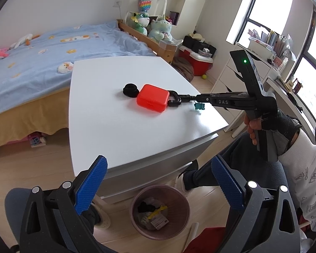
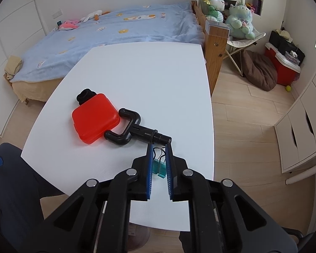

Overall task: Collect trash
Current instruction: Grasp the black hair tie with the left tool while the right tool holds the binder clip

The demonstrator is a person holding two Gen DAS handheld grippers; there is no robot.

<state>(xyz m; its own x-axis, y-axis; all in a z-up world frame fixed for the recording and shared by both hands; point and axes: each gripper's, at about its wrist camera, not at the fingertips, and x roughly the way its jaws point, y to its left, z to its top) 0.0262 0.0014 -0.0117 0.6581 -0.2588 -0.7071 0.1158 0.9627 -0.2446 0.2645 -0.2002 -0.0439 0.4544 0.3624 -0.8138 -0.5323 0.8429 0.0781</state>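
Two small teal binder clips [image 2: 159, 167] sit pinched between the blue pads of my right gripper [image 2: 159, 145], which is shut on them low over the white table [image 2: 147, 80]. From the left wrist view, the clips [image 1: 199, 106] poke out under the right gripper [image 1: 197, 99]. A black U-shaped piece [image 2: 128, 128] lies with its stem end right at the fingertips. Beyond it are a red plastic box [image 2: 94, 120] and a black round part [image 2: 85, 96]. My left gripper [image 1: 159, 160] hangs open and empty above a pink bin [image 1: 158, 235] on the floor.
The bin holds several bits of rubbish and stands under the table's near edge [image 1: 149, 162]. A person's gloved hand [image 1: 271, 122] holds the right gripper, and a leg [image 1: 231, 158] is beside the table. A bed [image 2: 115, 31] lies behind the table, with drawers [image 2: 301, 126] on the right.
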